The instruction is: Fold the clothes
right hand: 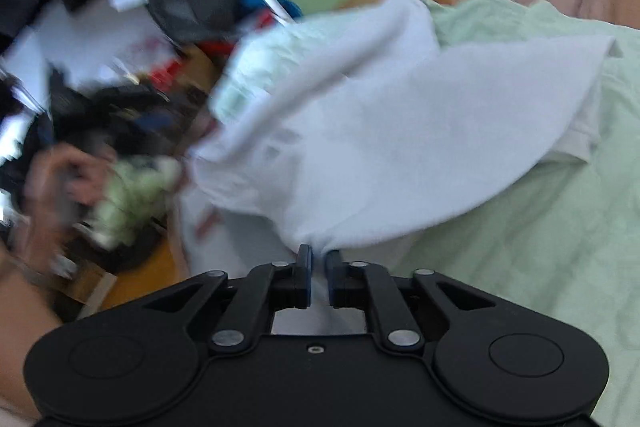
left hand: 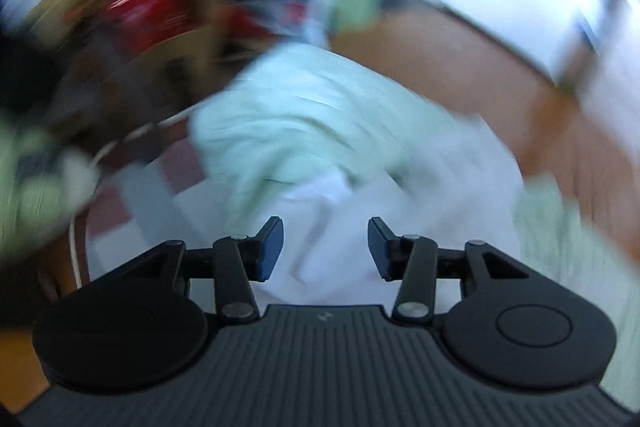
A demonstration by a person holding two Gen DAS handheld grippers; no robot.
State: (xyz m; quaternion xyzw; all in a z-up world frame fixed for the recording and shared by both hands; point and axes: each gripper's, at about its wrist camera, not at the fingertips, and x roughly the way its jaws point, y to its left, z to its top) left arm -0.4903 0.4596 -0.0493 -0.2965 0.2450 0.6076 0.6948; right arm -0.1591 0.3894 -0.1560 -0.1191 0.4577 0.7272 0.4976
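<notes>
Left wrist view, blurred: left gripper (left hand: 325, 247), jaws spread and empty, above the white garment (left hand: 320, 227) beside wooden flooring (left hand: 460, 75). Right wrist view: right gripper (right hand: 318, 277) pinches that white garment (right hand: 400, 131), draped over a pale green bedsheet (right hand: 520, 235); cluttered floor (right hand: 132, 75) at left

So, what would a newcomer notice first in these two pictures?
First the white garment, lifted over the pale green bedsheet, with the right claw shut on its edge. Then the left claw, open above the same white cloth. Blurred clutter fills the left side.
</notes>
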